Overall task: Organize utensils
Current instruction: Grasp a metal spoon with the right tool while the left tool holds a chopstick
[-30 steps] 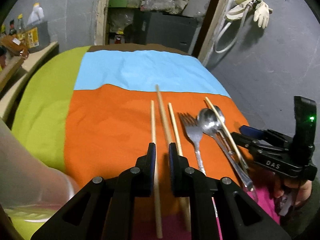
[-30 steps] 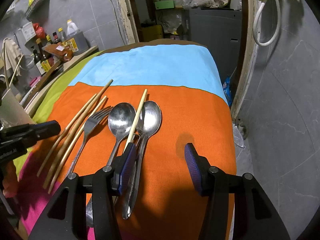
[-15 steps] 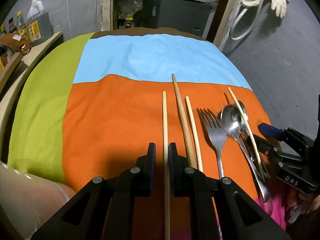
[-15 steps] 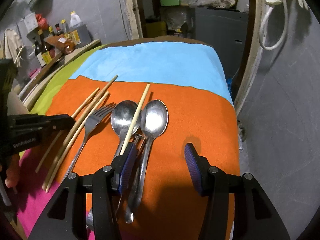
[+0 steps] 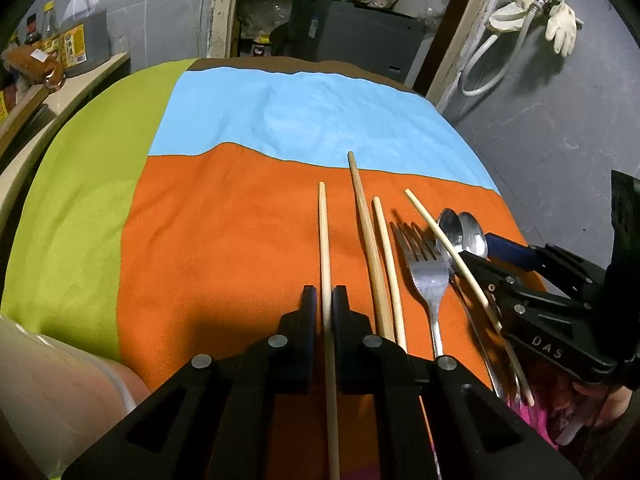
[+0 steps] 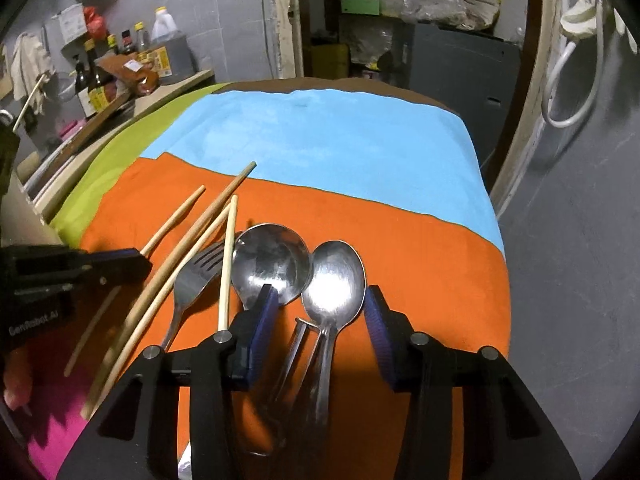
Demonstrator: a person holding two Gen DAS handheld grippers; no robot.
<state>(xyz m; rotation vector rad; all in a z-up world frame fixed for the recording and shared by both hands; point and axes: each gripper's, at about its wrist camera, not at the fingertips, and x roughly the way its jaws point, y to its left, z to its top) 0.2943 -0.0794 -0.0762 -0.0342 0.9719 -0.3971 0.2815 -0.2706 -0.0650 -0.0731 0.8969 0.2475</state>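
Utensils lie on the orange part of a coloured cloth (image 5: 224,240). My left gripper (image 5: 324,300) is shut on a pale chopstick (image 5: 323,232), seen also in the right wrist view (image 6: 176,216). Beside it lie a darker chopstick (image 5: 366,232), another pale chopstick (image 5: 387,256) and a fork (image 5: 424,264). A fourth chopstick (image 5: 444,240) lies slanted over the fork and the left spoon. My right gripper (image 6: 320,312) is open, its fingers astride the handles of two spoons, the left one (image 6: 272,260) and the right one (image 6: 334,284).
A pale container (image 5: 48,392) stands at the near left. Bottles and jars (image 6: 120,64) crowd a counter on the left. The table's right edge (image 6: 504,264) drops off beside a grey wall, with a hose and gloves (image 5: 532,24) hanging there.
My left gripper closed on the leftmost chopstick and shifted it left, away from the others. My right gripper moved left over the spoons; the slanted chopstick now lies left of its left finger.
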